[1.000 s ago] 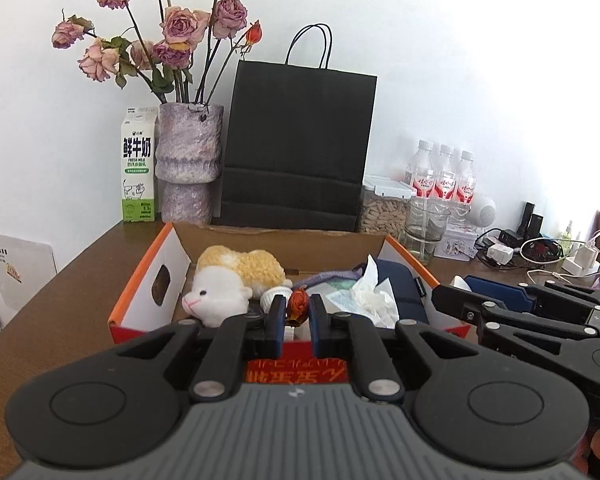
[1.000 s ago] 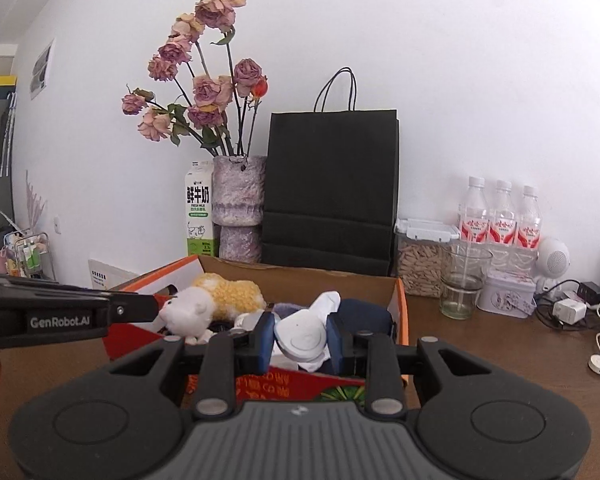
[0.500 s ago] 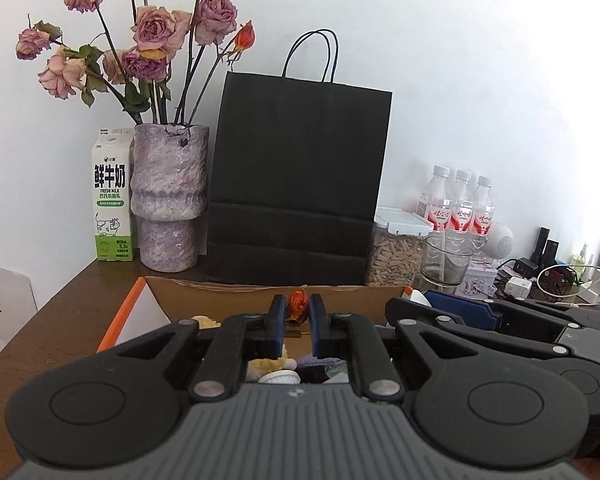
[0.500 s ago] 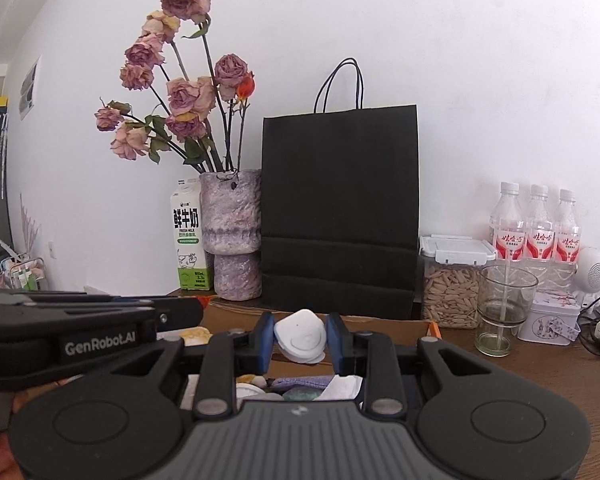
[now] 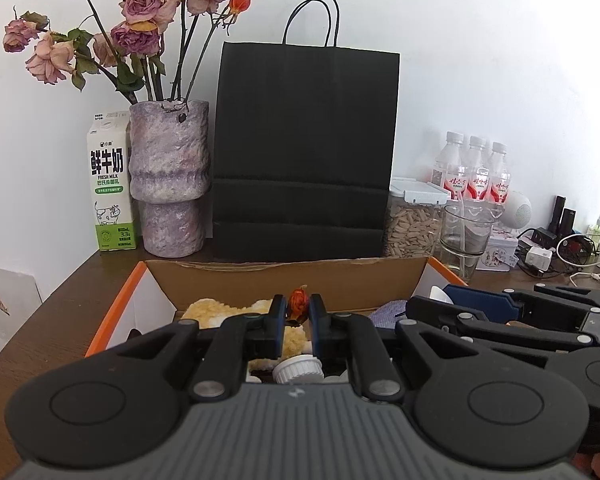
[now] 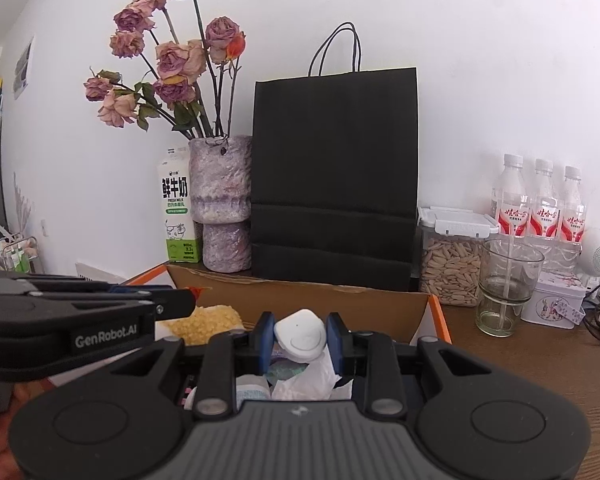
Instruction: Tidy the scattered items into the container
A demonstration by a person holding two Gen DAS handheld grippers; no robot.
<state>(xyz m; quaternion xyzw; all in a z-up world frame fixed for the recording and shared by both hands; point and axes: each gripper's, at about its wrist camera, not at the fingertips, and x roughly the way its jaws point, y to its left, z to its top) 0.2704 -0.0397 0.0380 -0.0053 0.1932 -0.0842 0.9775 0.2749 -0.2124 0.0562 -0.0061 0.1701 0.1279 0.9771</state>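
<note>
Your left gripper (image 5: pixel 298 312) is clamped on a small orange rosebud (image 5: pixel 298 307), and your right gripper (image 6: pixel 300 338) is clamped on a rounded white gadget (image 6: pixel 301 335); both hang over the open cardboard box (image 5: pixel 284 276) with the orange rim, each item above the box's inside rather than resting in it. The left view gives you what the right one hides: a white screw cap (image 5: pixel 298 369) right under the jaws, the yellow plush (image 5: pixel 216 310) spread beneath the left finger, and the tangle of chargers (image 5: pixel 556 248) at the far right of the table (image 5: pixel 52 316). The right view shows instead a crumpled white tissue (image 6: pixel 304 380) below the gadget, and part of your hand (image 6: pixel 0 432) at the left edge (fingers only, behind the other gripper's black body). Each camera catches the other tool from the side, lying close alongside. Behind the box, in both views, stand a milk carton (image 5: pixel 110 182), a mottled vase (image 5: pixel 168 178) of dried roses, a black paper bag (image 5: pixel 304 152), a jar of seeds (image 5: pixel 412 220), an empty glass (image 5: pixel 466 236) and three bottles (image 5: pixel 476 176).
</note>
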